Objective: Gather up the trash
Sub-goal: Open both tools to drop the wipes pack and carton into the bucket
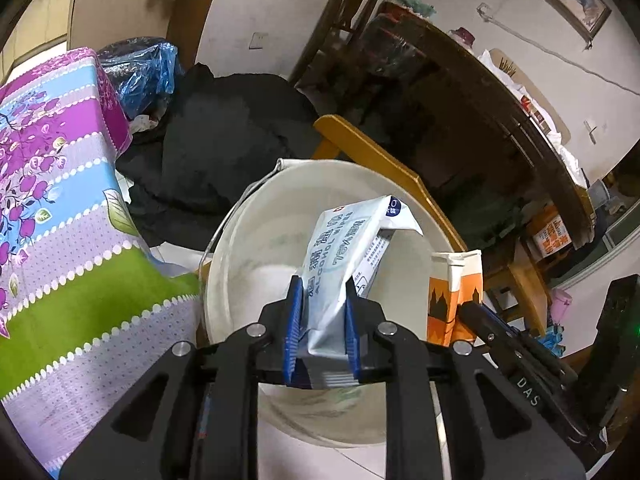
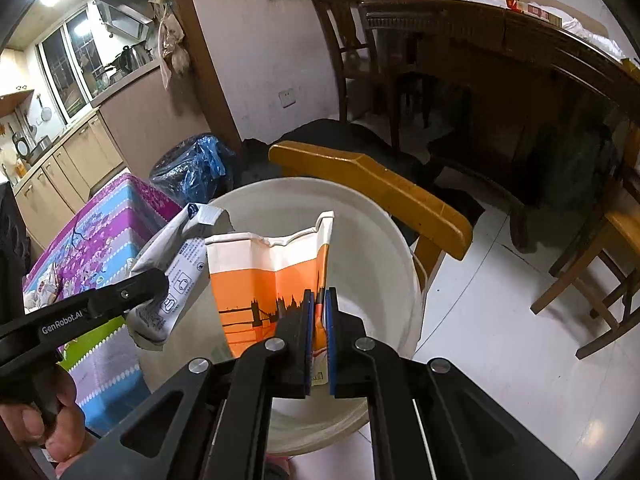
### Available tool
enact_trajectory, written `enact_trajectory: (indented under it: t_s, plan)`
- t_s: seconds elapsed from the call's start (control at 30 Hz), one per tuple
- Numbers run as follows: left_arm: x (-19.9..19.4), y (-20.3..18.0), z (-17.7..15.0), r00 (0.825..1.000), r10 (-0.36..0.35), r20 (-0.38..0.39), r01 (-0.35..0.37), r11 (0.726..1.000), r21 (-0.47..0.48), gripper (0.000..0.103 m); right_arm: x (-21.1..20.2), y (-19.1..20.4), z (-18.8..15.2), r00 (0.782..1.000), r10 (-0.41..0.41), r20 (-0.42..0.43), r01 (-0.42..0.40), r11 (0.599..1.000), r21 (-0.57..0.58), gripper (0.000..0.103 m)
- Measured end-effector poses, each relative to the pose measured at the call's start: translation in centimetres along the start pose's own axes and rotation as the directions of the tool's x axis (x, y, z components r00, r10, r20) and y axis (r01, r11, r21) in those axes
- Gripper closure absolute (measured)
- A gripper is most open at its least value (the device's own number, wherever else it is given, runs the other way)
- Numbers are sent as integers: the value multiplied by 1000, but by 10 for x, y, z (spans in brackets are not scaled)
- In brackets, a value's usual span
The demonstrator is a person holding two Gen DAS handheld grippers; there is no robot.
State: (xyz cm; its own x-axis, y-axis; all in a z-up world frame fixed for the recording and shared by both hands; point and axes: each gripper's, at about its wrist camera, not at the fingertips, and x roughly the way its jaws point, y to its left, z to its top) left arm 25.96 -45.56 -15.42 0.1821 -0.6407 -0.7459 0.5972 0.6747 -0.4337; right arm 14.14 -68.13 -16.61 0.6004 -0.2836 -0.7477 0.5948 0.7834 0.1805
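Note:
A white plastic bucket (image 1: pixel 248 248) stands on the floor below both grippers; it also shows in the right wrist view (image 2: pixel 372 248). My left gripper (image 1: pixel 322 300) is shut on a white and pale blue wipes packet (image 1: pixel 344 240) and holds it over the bucket's mouth. My right gripper (image 2: pixel 319 300) is shut on an orange and white carton (image 2: pixel 264 276) with a black skyline print, also above the bucket. The carton (image 1: pixel 454 296) shows to the right of the packet in the left wrist view. The packet (image 2: pixel 172 276) shows left of the carton in the right wrist view.
A table with a floral purple, blue and green cloth (image 1: pixel 52 208) stands to the left. A yellow wooden chair (image 2: pixel 372 184) is just behind the bucket. A black and blue bag (image 2: pixel 192 164) and dark cloth (image 1: pixel 224 140) lie further back. A dark wooden table (image 2: pixel 520 52) is at the right.

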Motion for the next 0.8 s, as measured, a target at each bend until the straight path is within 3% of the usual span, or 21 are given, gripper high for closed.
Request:
enact_trajectory:
  t_s: [0.5,0.63,0.8]
  plan:
    - [7,-8,-4,999,35,-26,-34,999,41,72,5,-8,-7,1000,-7,-1,7,999,33,97]
    - [4,-9,-4,999,36,-14,-35,998,42,63,3,-12,-7,1000,-5,3,5,999,39,91]
    - [0,-11,-3,999,40,1,-40,998,56,62,-2,-12,-6,1000,12,20,-13,999,41,87]
